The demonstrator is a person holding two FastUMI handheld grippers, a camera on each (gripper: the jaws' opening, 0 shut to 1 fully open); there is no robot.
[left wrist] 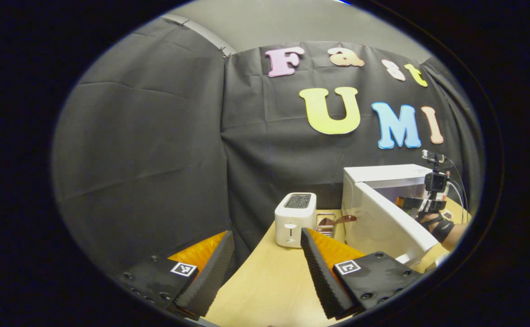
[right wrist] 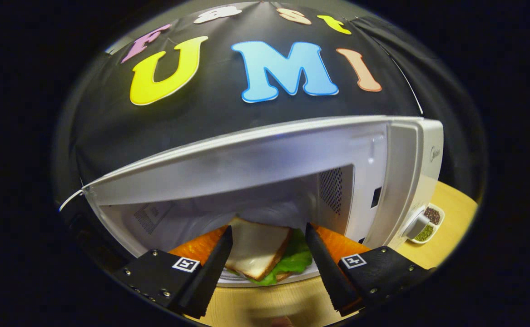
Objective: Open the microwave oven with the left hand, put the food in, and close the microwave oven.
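Now my right gripper is spread apart, with the sandwich just ahead between its fingers, inside the microwave. My left gripper is apart too, holding nothing. Withdrawing carelessly could drag the sandwich out.

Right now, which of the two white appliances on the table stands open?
The microwave oven, the larger one at the right: its door is swung out. The toaster beside it has only top slots.

Smooth plastic, pale wood, matt cloth

The microwave oven has a glossy white shell and a perforated metal inner wall; the toaster looks smooth white plastic; the table is matt light wood; the booth wall is creased matt cloth.
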